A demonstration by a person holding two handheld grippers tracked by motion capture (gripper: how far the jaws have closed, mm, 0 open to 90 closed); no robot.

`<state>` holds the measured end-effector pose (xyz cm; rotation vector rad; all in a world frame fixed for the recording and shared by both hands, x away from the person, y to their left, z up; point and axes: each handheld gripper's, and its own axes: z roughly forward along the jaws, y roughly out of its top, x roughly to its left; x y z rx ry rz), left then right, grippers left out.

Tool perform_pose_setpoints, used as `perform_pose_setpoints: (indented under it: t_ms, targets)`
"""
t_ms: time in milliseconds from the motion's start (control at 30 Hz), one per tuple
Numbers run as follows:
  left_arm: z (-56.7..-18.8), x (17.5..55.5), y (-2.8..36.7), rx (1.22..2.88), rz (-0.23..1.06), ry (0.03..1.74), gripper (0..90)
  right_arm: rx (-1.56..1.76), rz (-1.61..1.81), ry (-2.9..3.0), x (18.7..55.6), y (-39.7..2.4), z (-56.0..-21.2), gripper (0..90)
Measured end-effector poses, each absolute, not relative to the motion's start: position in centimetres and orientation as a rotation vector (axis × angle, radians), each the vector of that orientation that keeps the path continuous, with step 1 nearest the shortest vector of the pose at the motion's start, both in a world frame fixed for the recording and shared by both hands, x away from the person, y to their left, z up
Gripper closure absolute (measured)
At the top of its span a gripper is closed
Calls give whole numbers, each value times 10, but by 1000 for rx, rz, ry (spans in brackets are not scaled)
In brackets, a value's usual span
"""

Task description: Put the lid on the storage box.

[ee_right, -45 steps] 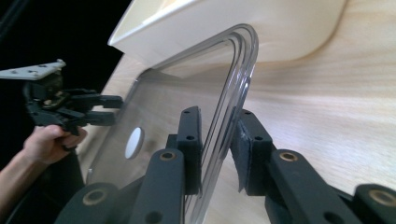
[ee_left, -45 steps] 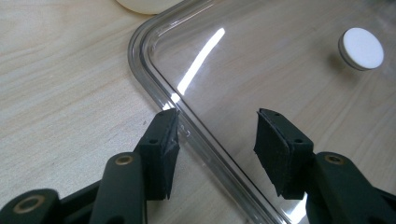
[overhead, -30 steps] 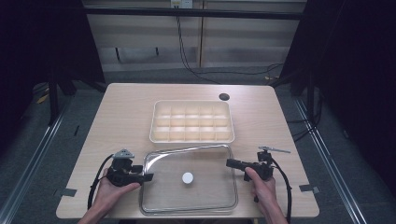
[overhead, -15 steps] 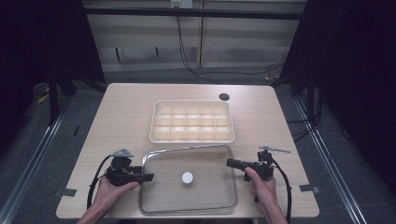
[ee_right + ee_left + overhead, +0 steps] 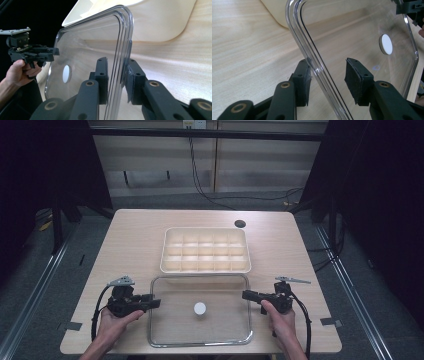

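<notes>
**Both grippers settling on the lid's edges**

Over the last second little is changing: the lid (image 5: 200, 310) is lying in the same place, just near of the tray (image 5: 205, 250), and both grippers are holding their stations at its short edges. That suggests a two-handed lift is being set up, not yet begun.

The left gripper (image 5: 328, 81) is straddling the lid's rim with its jaws apart, pads clear of the plastic. The right gripper (image 5: 117, 80) is nearly closed around the opposite rim; contact looks likely, but a firm clamp cannot be confirmed. Both hands are lying low, jaws pointing inward toward each other.
</notes>
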<state>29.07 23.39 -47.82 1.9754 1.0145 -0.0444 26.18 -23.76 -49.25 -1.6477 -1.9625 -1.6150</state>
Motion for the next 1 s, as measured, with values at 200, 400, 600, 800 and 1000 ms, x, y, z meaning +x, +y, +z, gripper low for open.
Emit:
perform_pose_setpoints:
  t_ms: [200,400,600,800,1000]
  targets:
    - [-470,290,237,1945,-27,1002,609,-1649,-1645,-1991,259,-236,-486,736]
    - [-462,289,239,1905,-16,992,647,-1656,-1690,-1991,257,-236,-478,742]
    - [-447,285,241,1874,17,962,702,-1649,-1751,-1978,255,-236,-466,754]
    - [-441,284,242,1867,28,946,725,-1659,-1762,-1995,252,-236,-459,752]
    - [-434,282,242,1859,46,935,747,-1657,-1791,-2009,250,-235,-451,746]
